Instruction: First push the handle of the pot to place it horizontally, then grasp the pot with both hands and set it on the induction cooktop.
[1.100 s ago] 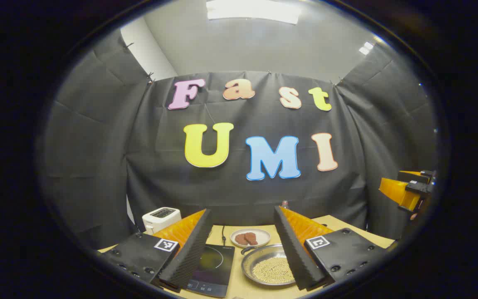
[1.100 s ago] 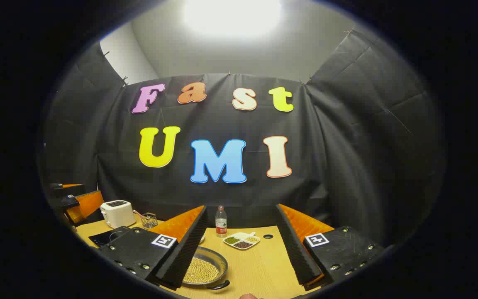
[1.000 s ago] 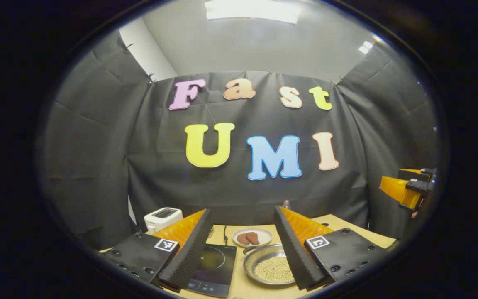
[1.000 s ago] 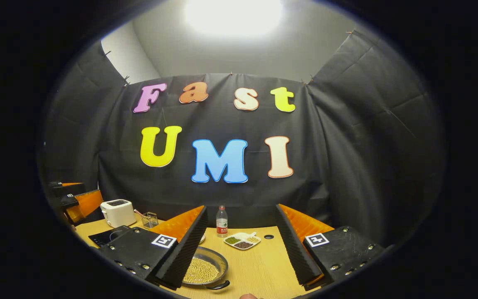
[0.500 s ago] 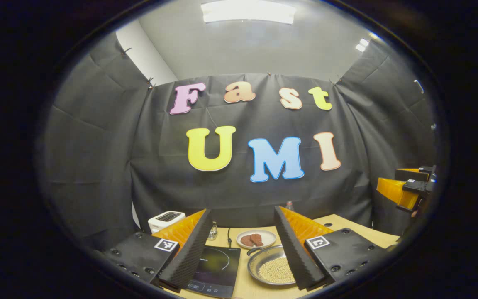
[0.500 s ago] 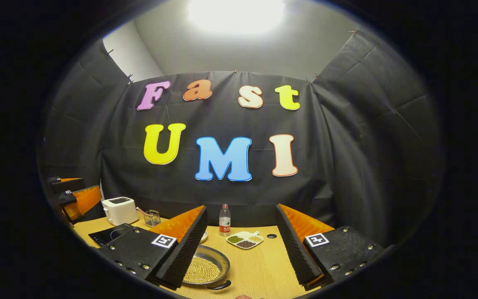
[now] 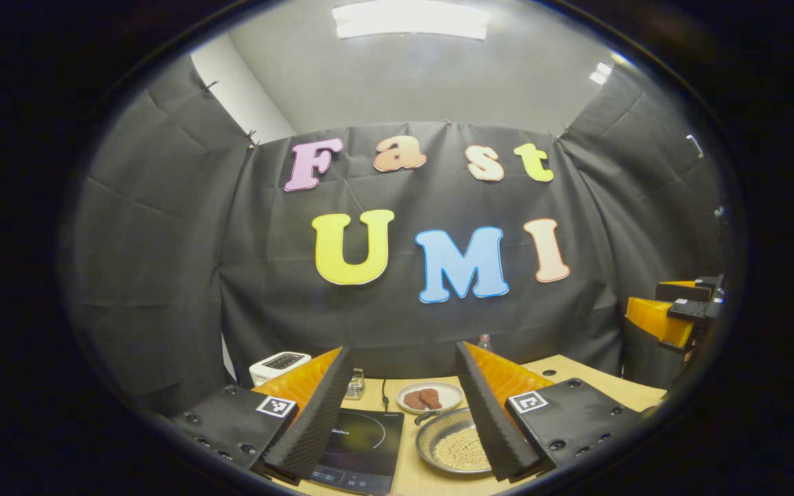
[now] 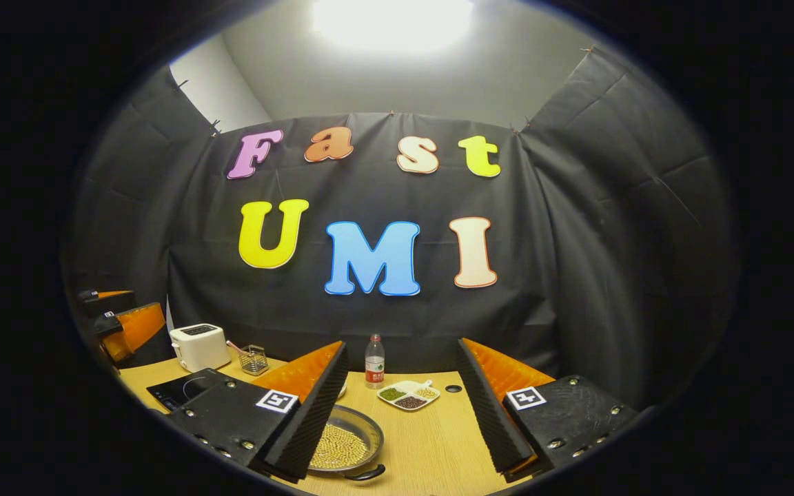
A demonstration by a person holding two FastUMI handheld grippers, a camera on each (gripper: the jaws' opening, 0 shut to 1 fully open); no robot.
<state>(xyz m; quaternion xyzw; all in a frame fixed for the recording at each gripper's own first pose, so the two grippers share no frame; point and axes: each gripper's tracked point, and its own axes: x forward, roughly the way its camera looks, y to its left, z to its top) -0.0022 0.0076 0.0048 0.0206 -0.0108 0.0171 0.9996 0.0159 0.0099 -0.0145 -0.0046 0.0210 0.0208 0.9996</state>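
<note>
A shallow metal pot point(image 7: 453, 445) full of pale beans sits on the wooden table, right of the black induction cooktop point(image 7: 359, 449). One black handle points to the back left, the other point(image 8: 364, 474) to the near side. My left gripper point(image 7: 402, 413) hovers open above cooktop and pot, its right finger hiding part of the pot. In the right gripper view the pot point(image 8: 345, 444) lies low left of centre, the cooktop point(image 8: 180, 388) further left. My right gripper point(image 8: 400, 410) is open above the table, its left finger covering the pot's left edge.
A plate with brown patties point(image 7: 430, 397), a white toaster point(image 8: 199, 346), a small wire basket point(image 8: 253, 359), a water bottle point(image 8: 374, 361) and a divided dish of beans point(image 8: 409, 395) stand toward the back. The right gripper point(image 7: 673, 313) shows at the far right, the left gripper point(image 8: 121, 324) at the far left.
Both views have shifted slightly: the table objects sit a little lower and further along, so both grippers have drifted a bit. Both stay open and nothing on the table has moved.
</note>
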